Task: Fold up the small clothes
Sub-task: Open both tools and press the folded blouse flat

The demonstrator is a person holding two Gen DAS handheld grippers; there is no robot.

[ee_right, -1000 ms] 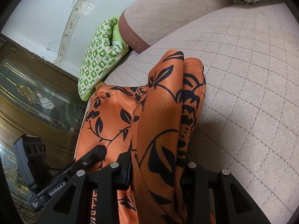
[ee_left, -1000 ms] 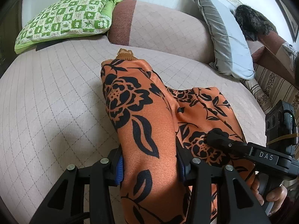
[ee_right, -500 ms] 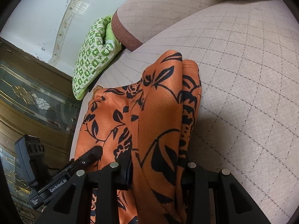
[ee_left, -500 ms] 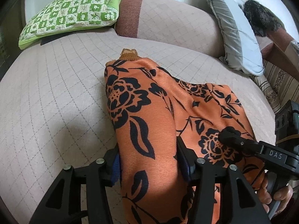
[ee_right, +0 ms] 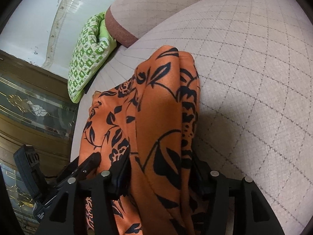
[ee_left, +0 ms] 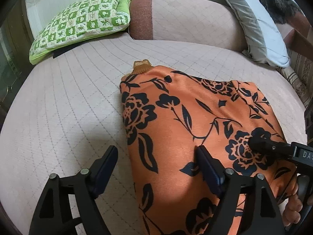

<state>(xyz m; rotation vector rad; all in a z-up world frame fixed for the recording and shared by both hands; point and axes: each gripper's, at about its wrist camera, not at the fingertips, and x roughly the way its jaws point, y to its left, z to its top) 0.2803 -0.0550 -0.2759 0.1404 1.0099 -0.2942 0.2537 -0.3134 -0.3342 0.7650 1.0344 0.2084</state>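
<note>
An orange garment with black flowers (ee_left: 182, 129) lies folded on the quilted pink seat (ee_left: 64, 107); a ribbed cuff sticks out at its far edge. My left gripper (ee_left: 156, 164) is open: its left finger is over bare seat, its right finger rests on the cloth. My right gripper (ee_right: 160, 178) is shut on a bunched fold of the same garment (ee_right: 156, 121), which runs up between its fingers. The right gripper's tip also shows in the left wrist view (ee_left: 260, 143), lying on the garment's right side.
A green checked cushion (ee_left: 78, 21) lies at the back left against the pink backrest (ee_left: 187, 19). A grey pillow (ee_left: 260, 29) leans at the back right with a dark furry thing behind it. A wooden cabinet with glass (ee_right: 29, 113) stands beyond the seat's left edge.
My left gripper has opened and let go of the garment fold, which now lies flatter and wider on the seat. My right gripper still holds its fold.
</note>
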